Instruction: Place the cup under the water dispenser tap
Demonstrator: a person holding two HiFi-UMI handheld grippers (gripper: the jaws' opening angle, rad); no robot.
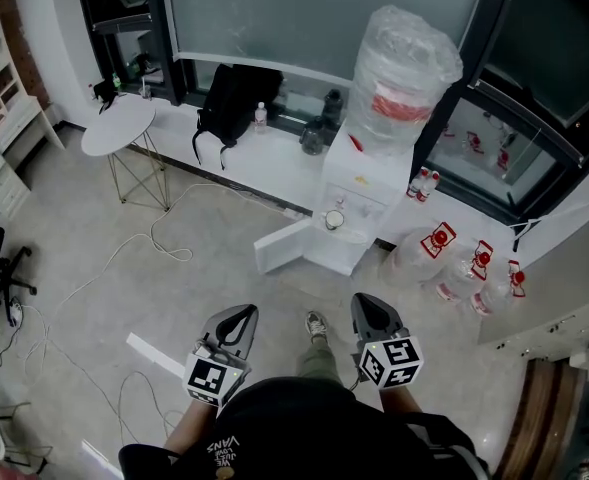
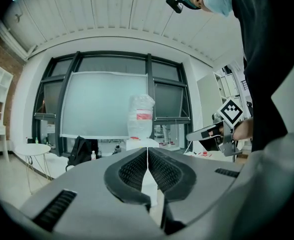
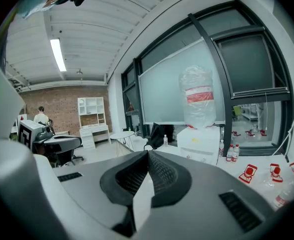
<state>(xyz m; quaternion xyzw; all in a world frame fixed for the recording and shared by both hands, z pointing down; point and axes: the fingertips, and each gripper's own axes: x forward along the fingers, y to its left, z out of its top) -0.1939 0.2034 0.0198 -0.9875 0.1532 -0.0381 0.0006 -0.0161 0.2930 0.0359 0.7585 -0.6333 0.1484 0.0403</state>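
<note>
**Both jaws pressed together, cup well ahead**

The jaws of the left gripper (image 2: 147,156) and the right gripper (image 3: 147,156) are pressed together, with nothing held. What seems a small cup (image 1: 334,219) is seen in the recess of the water dispenser (image 1: 362,183), well apart. It is judged light and easily crushed, so its side is to be taken gently. An open lower door (image 1: 279,244) and floor cables (image 1: 124,258) lie near the way.

small cup (image 1: 334,219) upright against the white water dispenser (image 1: 366,180), below its tap (image 1: 340,205)

Cup (image 1: 334,219) at dispenser (image 1: 366,183) front; backpack (image 1: 234,103) & round table (image 1: 119,125) to L, jugs (image 1: 429,250) R
</note>
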